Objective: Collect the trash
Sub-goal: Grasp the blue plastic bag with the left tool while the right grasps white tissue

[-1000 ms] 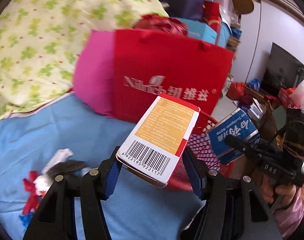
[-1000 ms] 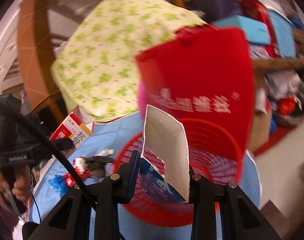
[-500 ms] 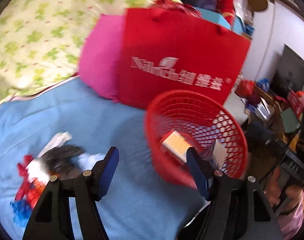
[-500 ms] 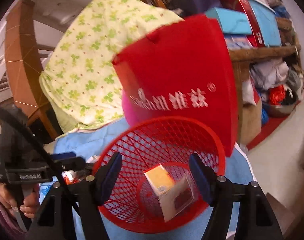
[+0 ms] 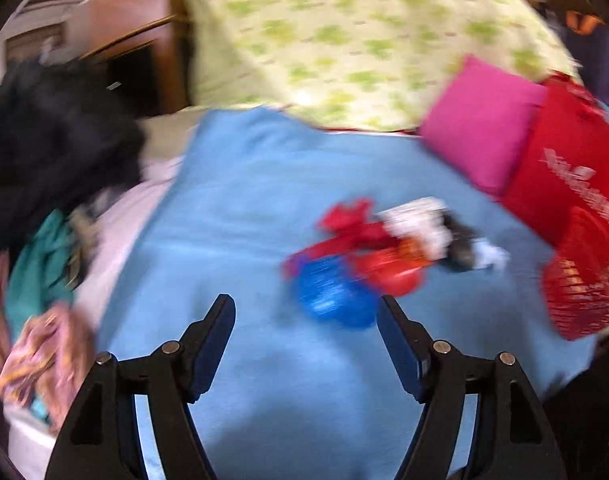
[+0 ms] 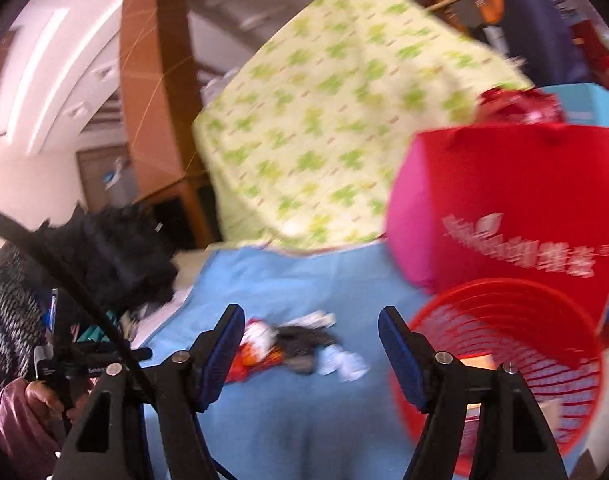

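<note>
Left gripper [image 5: 306, 316] jaws are opening, right gripper [image 6: 310, 330] jaws apart; nothing is being held. Trash pile [image 5: 388, 256] is lying just beside red basket [image 6: 500, 364]. Flimsy wrappers are likely being missed.

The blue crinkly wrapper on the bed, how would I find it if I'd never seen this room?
Look at the big blue blanket spread over the bed, then at the little pile of trash in its middle. The blue wrapper lies at the near end of that pile, just ahead of the open left gripper. It is the only bright blue piece; its neighbours are red, white and black.
</note>
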Demonstrator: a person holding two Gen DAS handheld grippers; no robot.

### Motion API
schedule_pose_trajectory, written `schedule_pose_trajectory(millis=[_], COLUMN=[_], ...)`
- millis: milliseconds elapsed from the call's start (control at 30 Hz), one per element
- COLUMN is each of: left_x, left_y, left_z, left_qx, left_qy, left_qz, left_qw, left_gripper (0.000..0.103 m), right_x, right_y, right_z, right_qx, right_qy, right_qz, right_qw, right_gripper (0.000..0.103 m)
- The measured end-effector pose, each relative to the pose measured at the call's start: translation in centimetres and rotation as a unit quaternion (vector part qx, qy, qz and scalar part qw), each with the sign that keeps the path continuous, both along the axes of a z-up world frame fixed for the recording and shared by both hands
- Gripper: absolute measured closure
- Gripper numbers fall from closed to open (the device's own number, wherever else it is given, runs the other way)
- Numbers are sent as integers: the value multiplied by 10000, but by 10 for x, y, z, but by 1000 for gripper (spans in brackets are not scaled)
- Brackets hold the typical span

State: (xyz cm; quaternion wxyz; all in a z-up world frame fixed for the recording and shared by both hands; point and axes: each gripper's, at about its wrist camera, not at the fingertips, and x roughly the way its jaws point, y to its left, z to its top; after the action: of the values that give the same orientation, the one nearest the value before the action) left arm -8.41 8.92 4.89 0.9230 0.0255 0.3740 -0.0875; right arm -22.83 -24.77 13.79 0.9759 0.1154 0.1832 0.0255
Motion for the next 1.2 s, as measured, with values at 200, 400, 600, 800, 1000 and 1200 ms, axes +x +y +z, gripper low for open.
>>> schedule_pose_trajectory(millis=[200, 400, 600, 800, 1000, 1200], left_x=[13, 36, 57, 74, 86, 87], left_y=[26, 4, -11, -30, -32, -27], left_z=[-29, -51, -66, -84, -99, -104], left_qx=[-269, -806, -1457, -1578, -1754, -1822], left_qy=[295, 424, 466, 641, 877, 936], left_qz=[233, -40, -367, -742, -774, -697], left_qw=[9989, 9958, 9875, 9826, 9775, 9763], left_gripper=[29, 29, 30, 44, 56, 70], right_x=[63, 126, 177, 224, 261, 270], right_y=[48, 63, 81, 88, 86, 81], right_z=[-41, -92, -115, -133, -147, -163], right_qx=[136, 585, 897, 825, 845, 839], right_qy=[882, 1684, 1887, 2039, 2219, 2514], right_qz=[566, 1002, 1361, 1075, 965, 764], right_qw=[9944, 9789, 9684, 9696, 9666, 9612], right_gripper=[31, 38, 44, 44, 47, 73])
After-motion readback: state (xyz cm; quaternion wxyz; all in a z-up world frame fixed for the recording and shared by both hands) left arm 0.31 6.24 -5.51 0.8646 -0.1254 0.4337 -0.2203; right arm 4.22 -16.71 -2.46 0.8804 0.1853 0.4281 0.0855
